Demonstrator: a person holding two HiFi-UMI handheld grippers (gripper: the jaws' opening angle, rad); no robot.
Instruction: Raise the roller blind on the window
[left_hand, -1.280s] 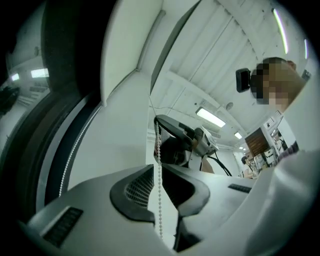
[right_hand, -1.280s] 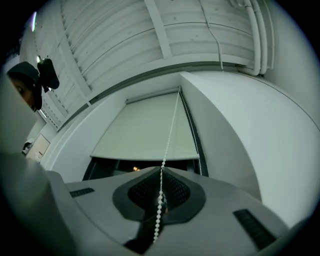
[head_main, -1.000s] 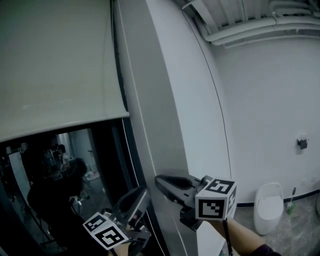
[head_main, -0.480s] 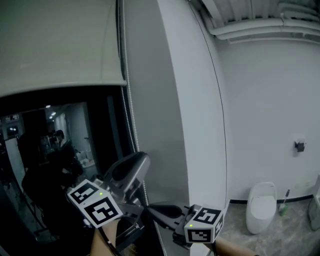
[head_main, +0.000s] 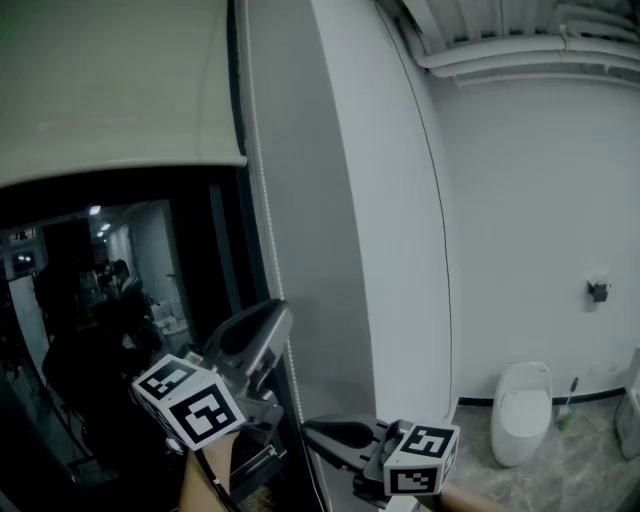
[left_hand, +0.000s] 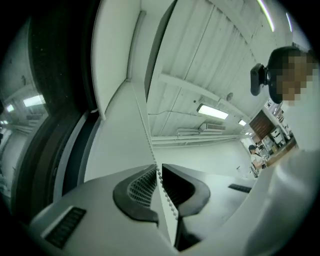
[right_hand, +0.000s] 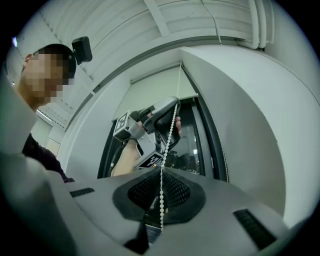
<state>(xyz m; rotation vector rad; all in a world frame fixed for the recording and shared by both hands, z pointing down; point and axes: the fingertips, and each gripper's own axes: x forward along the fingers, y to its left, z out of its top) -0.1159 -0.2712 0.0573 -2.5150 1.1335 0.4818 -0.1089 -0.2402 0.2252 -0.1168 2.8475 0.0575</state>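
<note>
The left claw (left_hand: 157, 172) and, at its 5 o'clock, the right claw (right_hand: 161, 175) each clamp the bead chain (left_hand: 144, 125), permitting alternate pulls to raise the roller blind (head_main: 110, 90).

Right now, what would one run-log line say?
left gripper: shut on bead chain | right gripper: shut on bead chain, lower down | roller blind: partly raised

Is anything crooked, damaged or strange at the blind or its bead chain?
Nothing stands out. The roller blind hangs flat, and the bead chain runs straight between the left tool and right tool, both shut on it.
</note>
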